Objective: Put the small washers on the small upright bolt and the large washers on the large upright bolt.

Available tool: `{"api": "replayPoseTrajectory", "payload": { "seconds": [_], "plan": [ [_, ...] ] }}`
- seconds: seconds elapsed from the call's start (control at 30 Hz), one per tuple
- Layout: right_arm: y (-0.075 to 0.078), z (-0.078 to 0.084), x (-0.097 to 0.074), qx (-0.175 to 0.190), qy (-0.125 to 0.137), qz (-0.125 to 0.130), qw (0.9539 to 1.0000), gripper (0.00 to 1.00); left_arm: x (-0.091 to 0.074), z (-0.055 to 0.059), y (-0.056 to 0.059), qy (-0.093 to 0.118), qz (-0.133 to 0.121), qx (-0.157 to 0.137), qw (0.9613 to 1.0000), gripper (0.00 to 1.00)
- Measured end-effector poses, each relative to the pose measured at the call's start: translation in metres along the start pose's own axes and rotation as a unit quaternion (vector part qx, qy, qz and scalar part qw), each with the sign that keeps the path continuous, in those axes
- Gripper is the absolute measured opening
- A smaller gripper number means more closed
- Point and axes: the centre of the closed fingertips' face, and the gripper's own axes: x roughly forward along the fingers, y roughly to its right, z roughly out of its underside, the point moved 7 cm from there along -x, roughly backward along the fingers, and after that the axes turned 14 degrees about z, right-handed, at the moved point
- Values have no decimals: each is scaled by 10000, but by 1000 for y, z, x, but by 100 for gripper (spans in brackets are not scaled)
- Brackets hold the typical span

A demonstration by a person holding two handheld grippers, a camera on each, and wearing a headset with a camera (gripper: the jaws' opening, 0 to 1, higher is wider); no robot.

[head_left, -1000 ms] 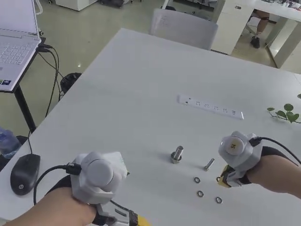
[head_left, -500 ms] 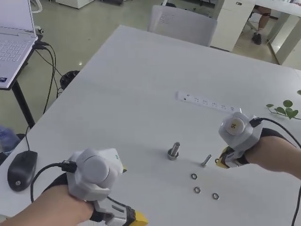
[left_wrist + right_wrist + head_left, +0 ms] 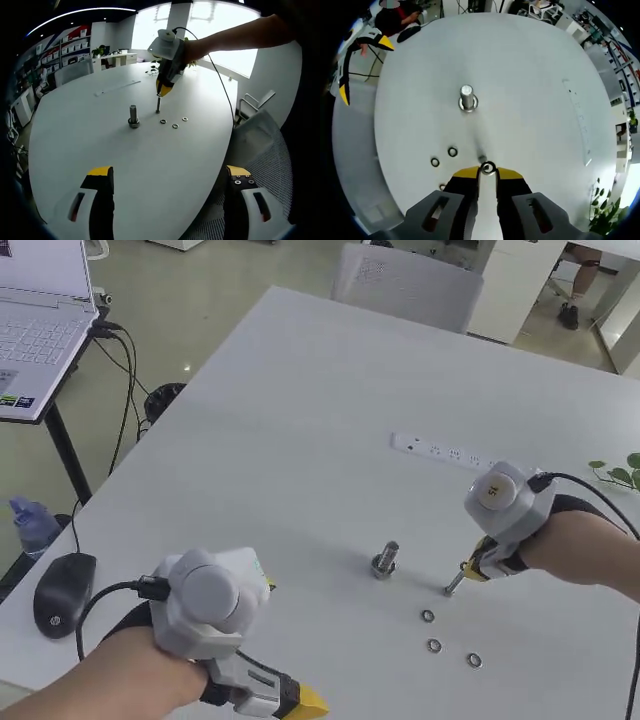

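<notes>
Right gripper view looks end-on down the small upright bolt [image 3: 488, 167], its top seemingly pinched by the right gripper [image 3: 487, 174], near the large upright bolt [image 3: 467, 98], with three washers [image 3: 452, 151] also near it and the spread-jawed left gripper [image 3: 168, 172] well apart from it.

The large bolt [image 3: 385, 560] and washers [image 3: 428, 616] are shiny metal, the table [image 3: 300, 440] matt.

upright large bolt [image 3: 385, 560], small bolt [image 3: 453, 585] near it, three washers [image 3: 434, 645] flat
</notes>
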Motion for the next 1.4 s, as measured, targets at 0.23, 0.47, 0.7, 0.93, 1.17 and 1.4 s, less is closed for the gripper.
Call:
{"api": "replayPoseTrajectory", "payload": {
  "seconds": [0.23, 0.47, 0.7, 0.93, 1.17, 1.4],
  "plan": [
    [-2, 0, 3, -28, -42, -43, 10000, 13, 3, 3, -3, -117, 52, -19, 9999, 89],
    [-2, 2, 4, -79, -61, -46, 9999, 13, 4, 2, -2, -133, 92, -21, 9999, 87],
    [-3, 3, 6, -54, -67, -90, 9999, 13, 4, 4, -2, -181, 92, -34, 9998, 86],
    [-4, 4, 10, -47, -73, -120, 9999, 13, 5, 4, -3, -184, 95, -58, 9998, 85],
    [-5, 5, 16, -67, -72, -152, 9998, 13, 5, 4, -3, -205, 85, -87, 9997, 84],
    [-8, 4, 19, -76, -62, -182, 9998, 13, 7, 6, -3, -260, 100, -140, 9995, 83]
  ]
}}
